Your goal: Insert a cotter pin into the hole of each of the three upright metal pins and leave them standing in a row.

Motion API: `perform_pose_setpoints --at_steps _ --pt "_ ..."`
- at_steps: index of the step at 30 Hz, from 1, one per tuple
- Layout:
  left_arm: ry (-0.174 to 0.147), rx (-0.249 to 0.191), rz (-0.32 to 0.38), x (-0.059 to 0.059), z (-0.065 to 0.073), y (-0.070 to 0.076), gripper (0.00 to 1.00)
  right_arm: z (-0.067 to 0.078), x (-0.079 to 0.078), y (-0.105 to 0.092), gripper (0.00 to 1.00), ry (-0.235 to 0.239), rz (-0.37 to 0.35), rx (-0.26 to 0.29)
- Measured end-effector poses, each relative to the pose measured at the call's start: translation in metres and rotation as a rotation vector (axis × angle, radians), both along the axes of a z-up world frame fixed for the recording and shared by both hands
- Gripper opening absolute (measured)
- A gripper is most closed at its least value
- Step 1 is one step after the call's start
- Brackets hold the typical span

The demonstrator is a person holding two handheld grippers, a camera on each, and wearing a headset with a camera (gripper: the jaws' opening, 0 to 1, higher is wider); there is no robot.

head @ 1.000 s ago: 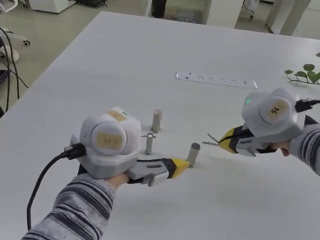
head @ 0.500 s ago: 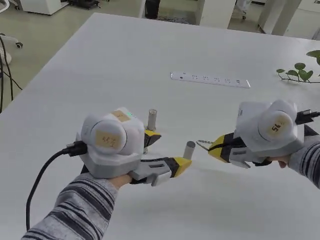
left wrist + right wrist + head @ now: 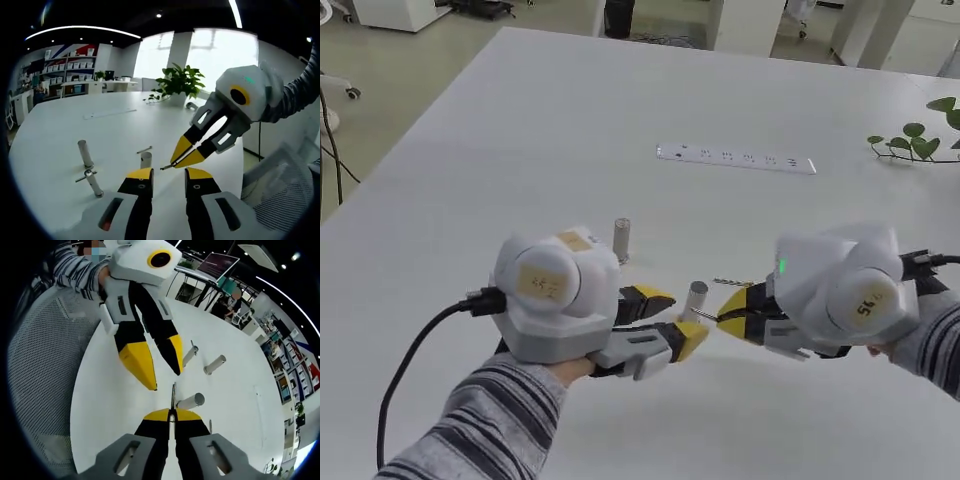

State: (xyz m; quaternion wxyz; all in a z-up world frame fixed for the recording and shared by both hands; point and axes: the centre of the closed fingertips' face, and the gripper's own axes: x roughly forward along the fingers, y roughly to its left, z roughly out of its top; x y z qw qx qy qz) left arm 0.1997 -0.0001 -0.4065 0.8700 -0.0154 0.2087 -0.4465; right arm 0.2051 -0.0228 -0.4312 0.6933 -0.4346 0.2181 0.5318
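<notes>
Pinching a cotter pin, the right claw faces the spread left claw near the table's edge.

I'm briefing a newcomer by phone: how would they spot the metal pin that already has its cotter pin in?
On the white table, three metal pins stand ahead of the left gripper. In the left gripper view, the finished pin is the lower-left one, nearest the camera. Only it has a thin cotter pin crossing near its top.
</notes>
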Motion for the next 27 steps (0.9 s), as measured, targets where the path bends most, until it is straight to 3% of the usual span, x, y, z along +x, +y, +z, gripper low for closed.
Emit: perform_pose_setpoints --at_steps 5,9,17,27 --pt "0.029 -0.020 0.012 0.000 -0.003 0.002 0.18 0.002 -0.006 0.005 0.00 -0.020 0.036 0.004" --pt "0.059 -0.068 0.022 0.000 -0.001 0.002 0.13 0.006 -0.010 0.010 0.00 -0.035 0.057 0.017" --pt "0.105 -0.121 0.025 -0.003 0.000 0.000 0.05 0.013 -0.013 0.015 0.00 -0.053 0.075 0.038" --pt "0.111 -0.153 0.024 -0.004 0.002 0.000 0.00 0.016 -0.013 0.018 0.00 -0.054 0.064 0.056"
